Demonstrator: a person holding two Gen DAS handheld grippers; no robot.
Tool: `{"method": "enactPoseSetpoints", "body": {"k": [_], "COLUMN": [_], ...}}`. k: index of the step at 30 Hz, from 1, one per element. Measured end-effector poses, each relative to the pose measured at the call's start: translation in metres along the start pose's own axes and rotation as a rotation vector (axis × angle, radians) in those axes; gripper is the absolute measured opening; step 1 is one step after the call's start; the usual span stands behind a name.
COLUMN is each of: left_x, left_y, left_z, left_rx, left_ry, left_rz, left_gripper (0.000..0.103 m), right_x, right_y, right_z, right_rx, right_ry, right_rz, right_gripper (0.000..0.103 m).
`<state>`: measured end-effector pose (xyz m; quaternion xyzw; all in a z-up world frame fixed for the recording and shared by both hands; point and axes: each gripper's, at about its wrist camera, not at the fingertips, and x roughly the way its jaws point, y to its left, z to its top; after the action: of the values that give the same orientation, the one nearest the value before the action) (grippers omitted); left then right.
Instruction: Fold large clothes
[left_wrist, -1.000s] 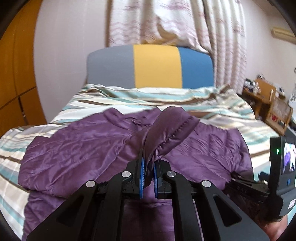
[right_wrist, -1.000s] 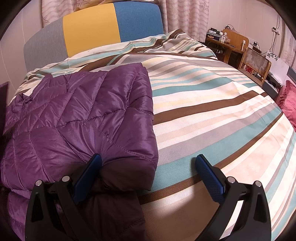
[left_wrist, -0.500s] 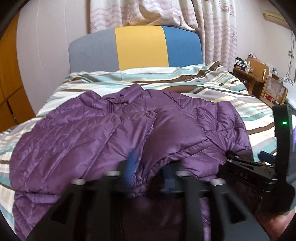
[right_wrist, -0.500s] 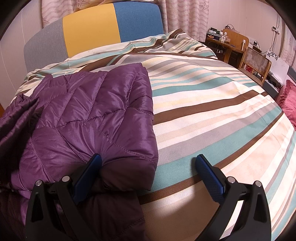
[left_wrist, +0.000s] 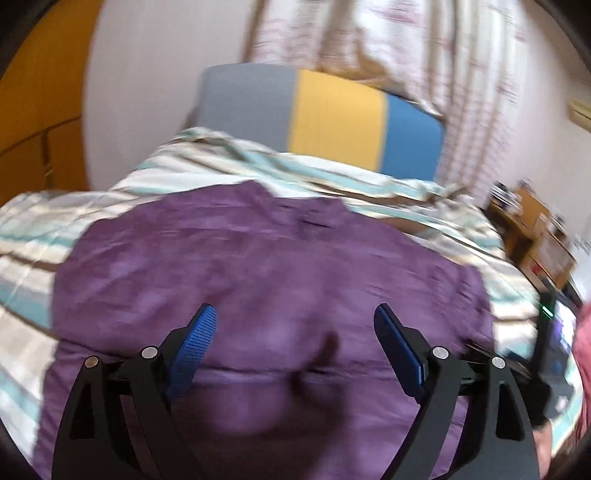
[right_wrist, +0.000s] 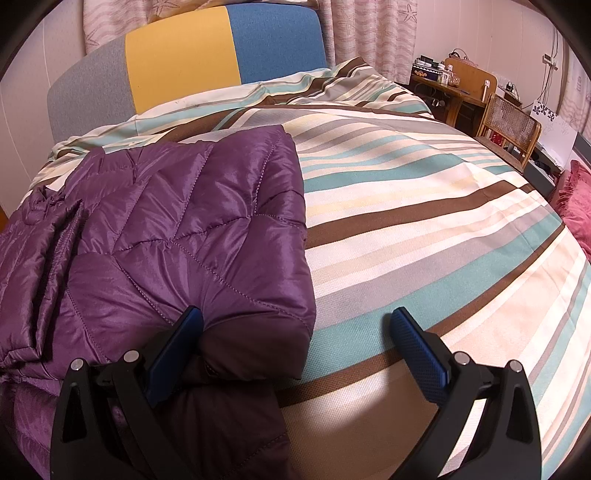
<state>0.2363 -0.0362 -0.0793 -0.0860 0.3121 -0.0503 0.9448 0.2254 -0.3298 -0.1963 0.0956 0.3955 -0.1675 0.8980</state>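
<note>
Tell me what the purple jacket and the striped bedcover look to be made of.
Purple jacket: thin synthetic shell, probably nylon or polyester, glossy; sheen, stitched quilting and puffy padded panels show it. Striped bedcover: woven cloth, likely cotton or a blend, matte; a fine visible weave, no shine.

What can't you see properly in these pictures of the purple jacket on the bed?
- Left wrist view: the purple quilted jacket is smeared by motion blur, so its stitching and folds are lost.
- Right wrist view: the jacket's near-left part is cut off by the frame edge and hidden behind the right gripper.
- Desk clutter, both views: too small to identify.
</note>
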Motion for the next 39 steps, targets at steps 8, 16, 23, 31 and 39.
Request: {"method": "enactPoseSetpoints", "body": {"k": [8,16,23,31,39], "left_x": [0.038,0.043,0.044,0.045,0.045], "left_y": [0.101,0.125,0.124,0.125,0.123], "left_z": [0.015,0.000,-0.001,0.000,0.002], "left_rx": [-0.053,-0.100,-0.108,-0.122,-0.102], "left_ry": [0.146,0.173,0.166,0.162,0.173], "left_rz": [0.318,0.255,0.236,0.222,0.241], "left_gripper": [0.071,0.071,0.075,0.075,0.076], "right_x": [0.000,-0.013,-0.084,-0.053,-0.008], "right_y": [0.000,-0.004,0.053,0.143,0.135], "right_z": [0.000,0.001,0.013,0.010,-0.009], "right_rx": [-0.001,0.016,-0.132,-0.330,-0.290], "right_ry": [0.000,-0.029,-0.203,-0.078,-0.010], "right_rz": [-0.002,0.038,0.294,0.431,0.421], "right_gripper": [0.101,0.101,0.100,0.059,0.064]}}
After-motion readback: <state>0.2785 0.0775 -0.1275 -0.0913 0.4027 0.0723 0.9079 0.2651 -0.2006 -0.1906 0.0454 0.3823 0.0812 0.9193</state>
